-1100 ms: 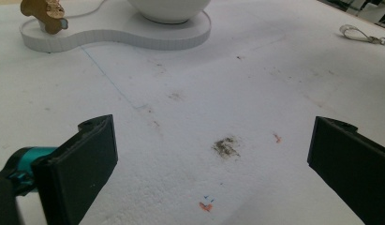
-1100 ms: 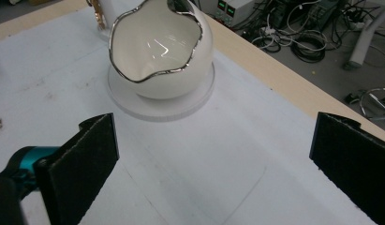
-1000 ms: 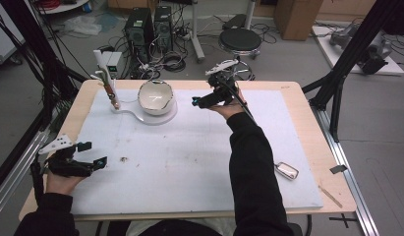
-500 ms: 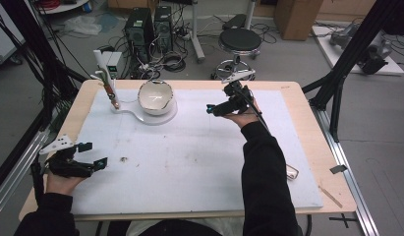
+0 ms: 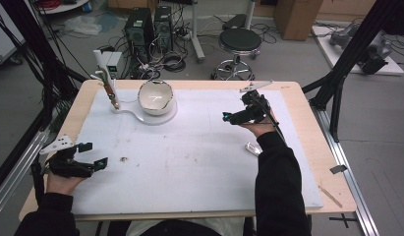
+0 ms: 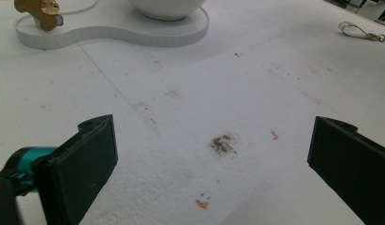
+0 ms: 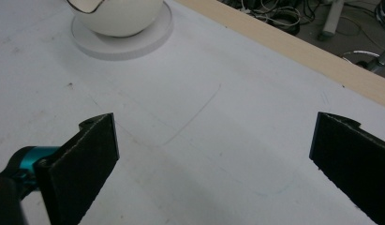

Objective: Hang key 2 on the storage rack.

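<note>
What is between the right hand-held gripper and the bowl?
Nothing visible. Bare white mat lies between the right hand-held gripper and the bowl. Its jaws are open and empty.

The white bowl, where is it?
In the high view the white bowl sits on its round white base at the table's far left, beside the upright tool.

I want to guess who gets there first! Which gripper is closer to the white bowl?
Right. The right gripper hangs open beside the white bowl, level with it across the table. The left gripper waits open near the table's front edge, farther away.
</note>
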`<move>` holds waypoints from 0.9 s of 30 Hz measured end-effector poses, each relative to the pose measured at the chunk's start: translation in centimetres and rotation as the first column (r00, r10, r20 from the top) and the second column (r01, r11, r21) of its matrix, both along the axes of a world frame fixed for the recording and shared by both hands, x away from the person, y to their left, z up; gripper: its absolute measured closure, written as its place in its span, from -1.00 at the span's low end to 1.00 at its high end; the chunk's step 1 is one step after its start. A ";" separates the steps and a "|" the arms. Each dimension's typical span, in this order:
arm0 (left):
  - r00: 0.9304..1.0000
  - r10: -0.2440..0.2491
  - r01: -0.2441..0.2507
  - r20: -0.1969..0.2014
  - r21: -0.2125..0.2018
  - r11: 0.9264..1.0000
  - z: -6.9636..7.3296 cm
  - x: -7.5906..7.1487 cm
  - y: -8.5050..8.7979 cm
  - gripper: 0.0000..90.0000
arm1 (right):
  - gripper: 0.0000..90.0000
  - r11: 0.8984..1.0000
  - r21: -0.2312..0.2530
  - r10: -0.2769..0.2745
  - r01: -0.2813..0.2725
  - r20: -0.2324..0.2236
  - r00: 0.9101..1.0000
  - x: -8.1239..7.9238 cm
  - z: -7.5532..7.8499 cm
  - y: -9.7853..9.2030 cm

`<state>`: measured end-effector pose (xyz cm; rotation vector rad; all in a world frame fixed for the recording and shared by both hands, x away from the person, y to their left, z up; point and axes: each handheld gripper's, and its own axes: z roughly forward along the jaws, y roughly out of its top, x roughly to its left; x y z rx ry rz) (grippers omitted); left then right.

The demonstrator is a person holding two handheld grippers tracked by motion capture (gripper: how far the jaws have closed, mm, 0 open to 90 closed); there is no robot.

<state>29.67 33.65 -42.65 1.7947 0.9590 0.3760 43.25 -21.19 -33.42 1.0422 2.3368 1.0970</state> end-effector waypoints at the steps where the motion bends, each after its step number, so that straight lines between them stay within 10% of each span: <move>1: 1.000 0.001 -0.001 0.000 0.001 1.000 0.0 0.0 0.0 -0.95 | -0.99 1.000 0.005 -0.004 0.005 -0.004 1.000 -0.2 -0.2 -0.4; 27: 1.000 -0.005 0.005 -0.004 -0.001 1.000 -0.2 0.4 -0.1 -0.95 | -0.99 0.992 -0.047 -0.118 0.114 -0.095 0.989 -3.2 -5.4 -7.5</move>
